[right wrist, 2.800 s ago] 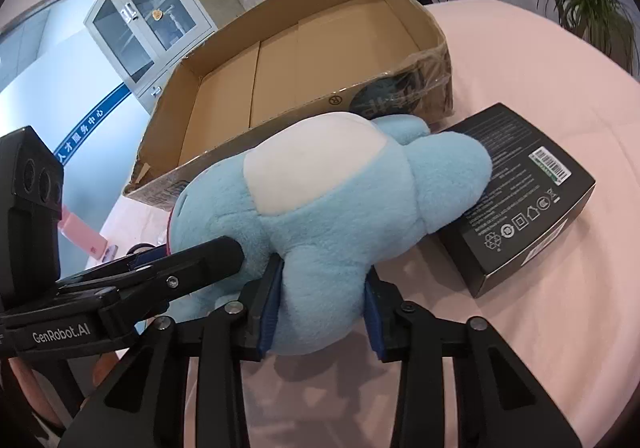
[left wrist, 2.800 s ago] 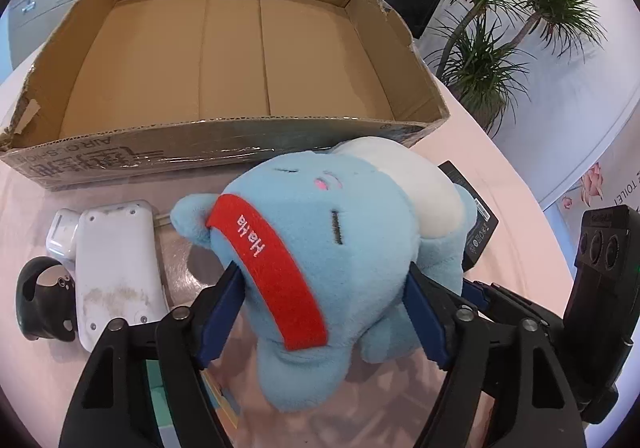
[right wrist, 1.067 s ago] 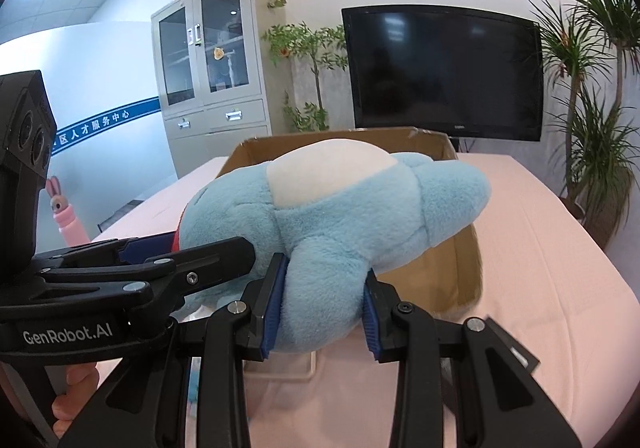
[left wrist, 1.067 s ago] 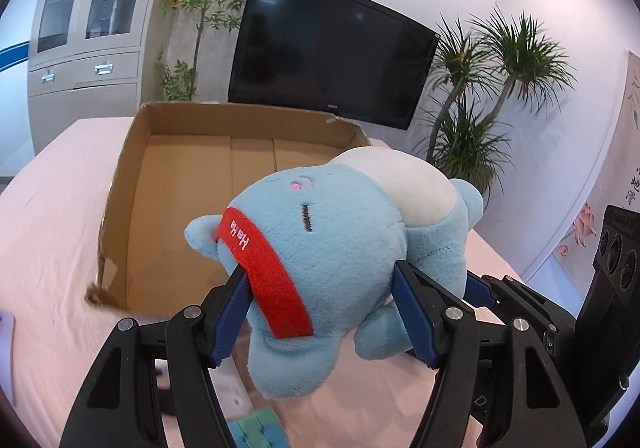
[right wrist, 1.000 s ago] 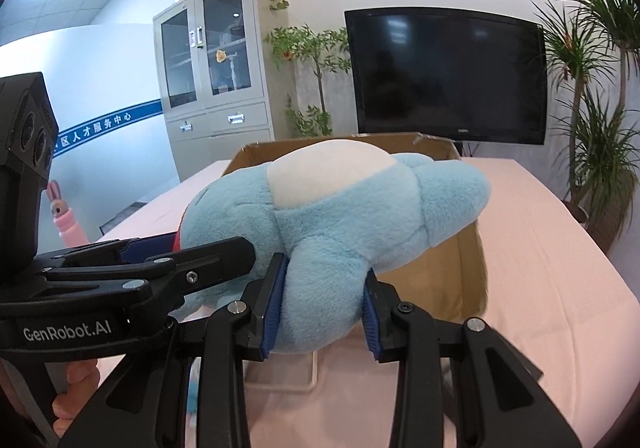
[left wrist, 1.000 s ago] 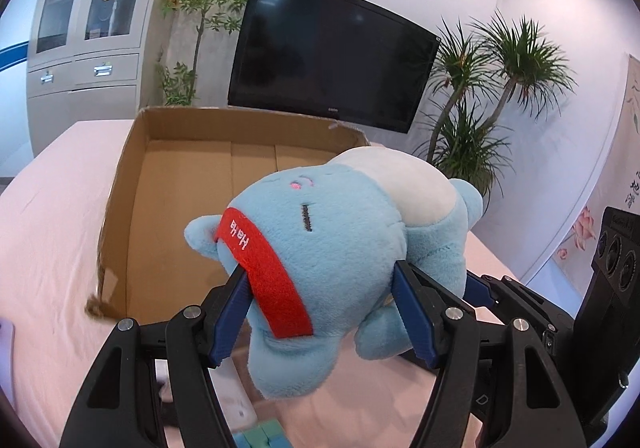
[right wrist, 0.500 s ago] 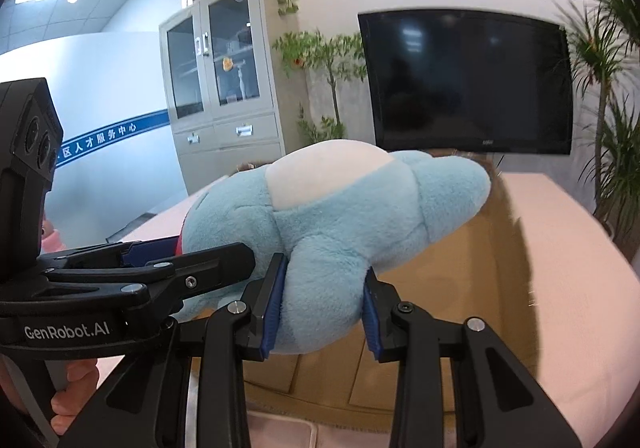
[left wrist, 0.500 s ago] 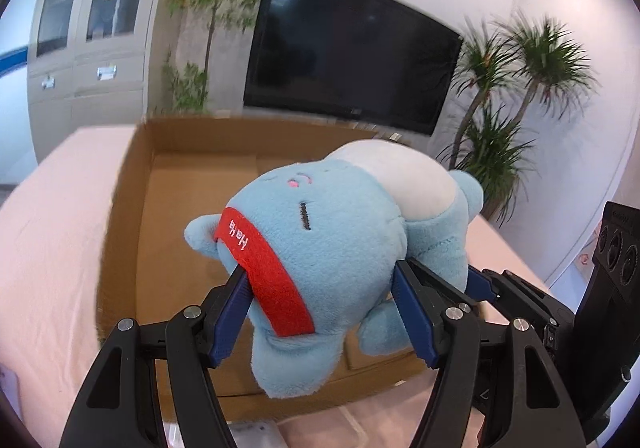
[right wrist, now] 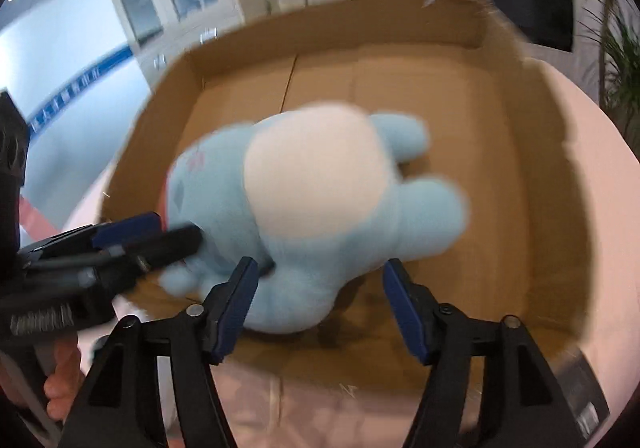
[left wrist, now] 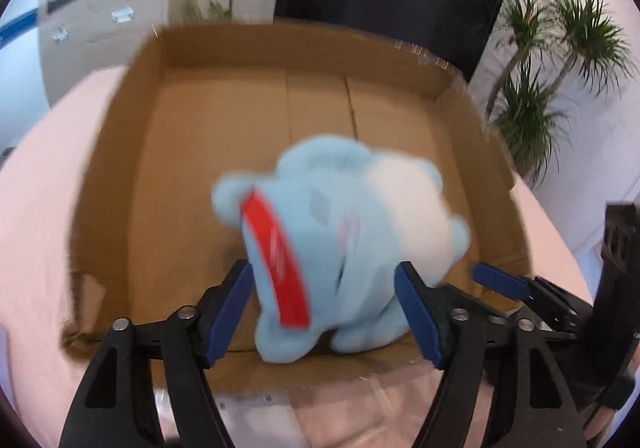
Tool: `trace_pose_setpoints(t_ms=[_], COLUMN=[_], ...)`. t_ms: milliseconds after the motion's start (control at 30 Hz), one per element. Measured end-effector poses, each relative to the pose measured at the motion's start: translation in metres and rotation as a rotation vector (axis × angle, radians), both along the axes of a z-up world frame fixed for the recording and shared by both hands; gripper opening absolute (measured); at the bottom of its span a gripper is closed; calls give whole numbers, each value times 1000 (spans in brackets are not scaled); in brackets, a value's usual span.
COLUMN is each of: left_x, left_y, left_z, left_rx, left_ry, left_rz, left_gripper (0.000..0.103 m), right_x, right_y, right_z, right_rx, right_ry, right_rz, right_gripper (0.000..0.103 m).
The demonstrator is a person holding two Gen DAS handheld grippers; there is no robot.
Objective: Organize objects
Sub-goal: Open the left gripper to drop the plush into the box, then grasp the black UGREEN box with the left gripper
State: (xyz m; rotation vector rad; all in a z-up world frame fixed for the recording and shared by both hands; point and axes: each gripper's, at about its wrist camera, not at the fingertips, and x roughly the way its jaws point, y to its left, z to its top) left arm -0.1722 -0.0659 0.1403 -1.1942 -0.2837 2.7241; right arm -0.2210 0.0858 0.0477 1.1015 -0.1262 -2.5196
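Both claws just opened wide w/ blue plush (left wrist: 344, 244) loose between pads, dropping inside cardboard box (left wrist: 120, 152) near front wall; risk: left claw (left wrist: 326, 312) or right claw (right wrist: 320, 302) snags it pulling back, tipping it onto counter (left wrist: 36, 208).

Both wrist cams look down, close, sharing cardboard box (left wrist: 224, 152) w/ plush (right wrist: 320, 208).

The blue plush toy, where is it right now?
The blue plush toy sits inside the cardboard box, near its front wall, in both wrist views. It is just ahead of the open left gripper and right gripper.
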Motion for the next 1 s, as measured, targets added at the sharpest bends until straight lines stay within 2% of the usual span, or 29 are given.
trace_pose_setpoints(t_ms=[33,67,100,200,267,367,433,500,600,700,767,833,867,933,1000], left_x=[10,16,22,44,55,60,56,55,47,38,33,32,32,33,38], left_y=[6,9,16,52,80,113,128,141,145,147,151,147,147,153,159], left_z=[4,8,10,4,-11,-40,-59,-74,-87,-95,-99,-100,-99,-97,-97], left_rx=[23,64,98,85,65,86,108,102,138,120,103,120,138,173,167], left_ry=[0,-9,-34,-64,-93,-161,-207,-234,-273,-293,-292,-293,-297,-307,-311], left_rz=[-17,-58,-107,-208,-258,-307,-323,-325,-312,-303,-308,-317,-322,-355,-390], left_gripper=[84,87,87,87,87,87,87,87,87,82,81,77,68,58,55], right_x=[12,20,31,52,54,40,41,54,90,110,121,128,132,139,148], right_y=[18,32,55,120,169,212,232,222,191,180,172,161,155,151,142], right_z=[9,16,23,29,15,-11,-35,-51,-37,-32,-32,-32,-34,-45,-50], right_rx=[-36,-60,-87,-135,-138,-140,-187,-283,-292,-218,-167,-105,-56,34,130], right_ry=[14,28,42,61,25,-65,-128,-196,-120,-90,-68,-59,-51,-44,-19], right_rz=[-4,-4,-3,-35,-71,-92,-85,74,272,227,243,263,263,261,250], right_gripper=[72,79,80,80,80,80,80,79,79,79,79,80,80,79,74])
